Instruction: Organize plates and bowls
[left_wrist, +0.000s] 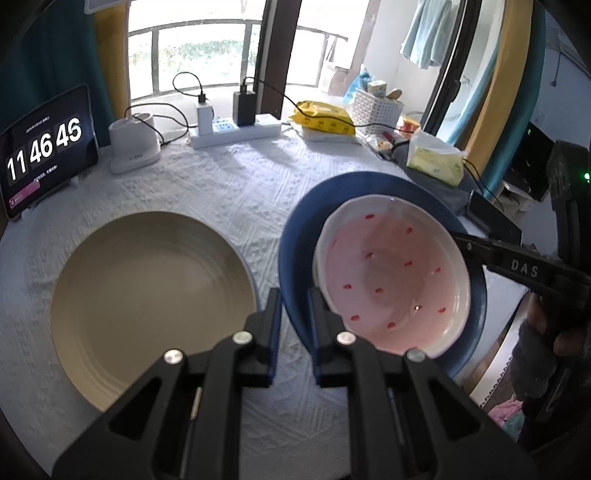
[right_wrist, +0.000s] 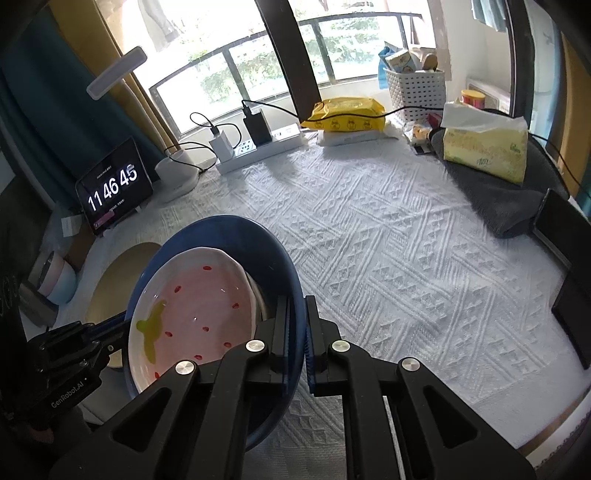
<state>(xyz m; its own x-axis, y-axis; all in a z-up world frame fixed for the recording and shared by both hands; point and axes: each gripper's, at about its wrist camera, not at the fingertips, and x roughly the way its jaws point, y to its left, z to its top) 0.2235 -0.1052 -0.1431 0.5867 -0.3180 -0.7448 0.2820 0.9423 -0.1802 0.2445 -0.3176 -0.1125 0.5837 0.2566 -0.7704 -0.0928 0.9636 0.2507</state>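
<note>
A dark blue plate (left_wrist: 295, 236) carries a pink bowl (left_wrist: 391, 273) with red dots and a white rim. My left gripper (left_wrist: 293, 297) is shut on the plate's near-left rim. From the right, my right gripper (left_wrist: 460, 238) reaches in and pinches the opposite rim. In the right wrist view the right gripper (right_wrist: 297, 301) clamps the blue plate (right_wrist: 229, 232) at its edge, the bowl (right_wrist: 199, 299) shows a green leaf mark, and the left gripper (right_wrist: 120, 323) holds the far side. A beige plate (left_wrist: 147, 295) lies flat on the white cloth to the left, partly hidden (right_wrist: 110, 284) behind the blue plate.
At the table's back stand a tablet clock (left_wrist: 44, 147), a white charger dock (left_wrist: 133, 144), a power strip (left_wrist: 236, 129), a yellow packet (left_wrist: 325, 118), a white basket (left_wrist: 375, 107) and a tissue pack (left_wrist: 436, 162). A grey cloth (right_wrist: 495, 192) and a black box (right_wrist: 569, 295) line the right edge. Cups (right_wrist: 55, 280) sit far left.
</note>
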